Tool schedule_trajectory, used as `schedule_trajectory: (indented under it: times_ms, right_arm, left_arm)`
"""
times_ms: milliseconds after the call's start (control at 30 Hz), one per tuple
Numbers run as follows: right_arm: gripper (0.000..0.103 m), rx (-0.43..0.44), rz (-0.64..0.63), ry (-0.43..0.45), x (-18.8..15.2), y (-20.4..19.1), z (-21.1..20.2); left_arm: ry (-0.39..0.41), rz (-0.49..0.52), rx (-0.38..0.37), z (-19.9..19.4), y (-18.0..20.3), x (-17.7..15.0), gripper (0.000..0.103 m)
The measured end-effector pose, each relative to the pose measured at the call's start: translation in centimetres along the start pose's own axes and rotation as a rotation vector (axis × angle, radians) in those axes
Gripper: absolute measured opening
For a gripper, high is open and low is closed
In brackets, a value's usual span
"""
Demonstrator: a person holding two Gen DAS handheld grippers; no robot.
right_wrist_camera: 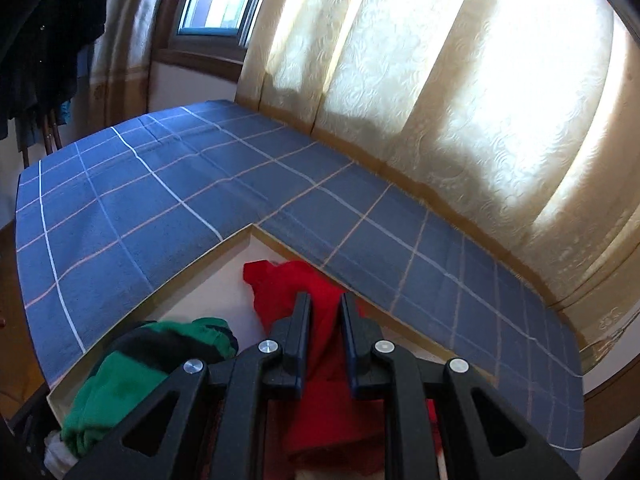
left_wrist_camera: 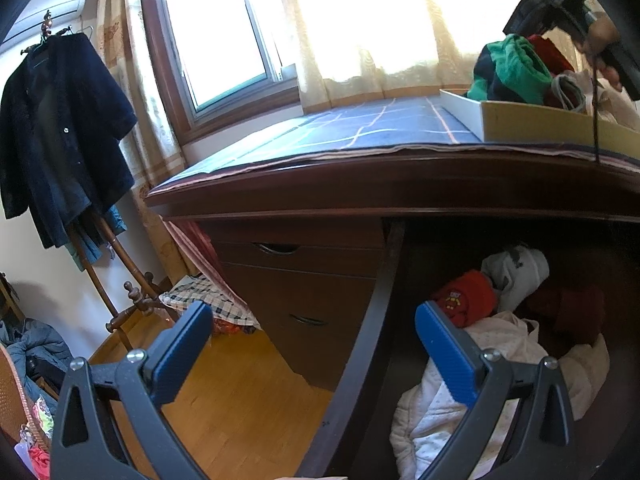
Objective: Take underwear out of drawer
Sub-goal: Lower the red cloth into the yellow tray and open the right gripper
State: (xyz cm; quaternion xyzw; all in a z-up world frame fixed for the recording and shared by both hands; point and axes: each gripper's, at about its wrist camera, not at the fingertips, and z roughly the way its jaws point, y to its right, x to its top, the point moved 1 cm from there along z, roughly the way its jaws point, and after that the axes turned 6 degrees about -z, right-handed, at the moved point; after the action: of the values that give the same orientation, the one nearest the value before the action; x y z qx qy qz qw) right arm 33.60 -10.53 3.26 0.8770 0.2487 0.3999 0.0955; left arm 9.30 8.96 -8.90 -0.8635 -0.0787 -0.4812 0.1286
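Right hand-held gripper [right_wrist_camera: 325,316], clamped shut on red underwear [right_wrist_camera: 320,360], is hanging over the box [right_wrist_camera: 200,276] beneath it on the tabletop [right_wrist_camera: 160,184]; releasing off-centre risks cloth draping outside.

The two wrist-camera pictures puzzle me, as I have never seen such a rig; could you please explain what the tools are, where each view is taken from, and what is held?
A person holds a two-finger gripper in each hand, and a camera on each looks along its fingers. The left view shows the left gripper, open and empty, at an open drawer of clothes under a desk. The right view shows the right gripper, which appears shut on a red garment, over a shallow box. The box stands on the blue checked cloth that covers the desk top. A green garment lies in the box.
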Motion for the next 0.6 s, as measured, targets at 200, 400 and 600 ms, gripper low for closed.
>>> schedule_trajectory:
  times_ms: [200, 400, 600]
  right_arm:
    - [0.017, 0.077, 0.053, -0.04, -0.6, -0.4, 1.1]
    - [0.018, 0.155, 0.212, 0.045, -0.7, 1.6, -3.3]
    - [0.067, 0.206, 0.314, 0.186, -4.2, 1.6, -9.9]
  left_arm:
    - [0.001, 0.001, 0.001, 0.0, 0.0, 0.0, 0.103]
    - [0.005, 0.005, 0.0, -0.2, -0.2, -0.1, 0.103]
    - [0.009, 0.001, -0.003, -0.3, -0.4, -0.1, 0.103]
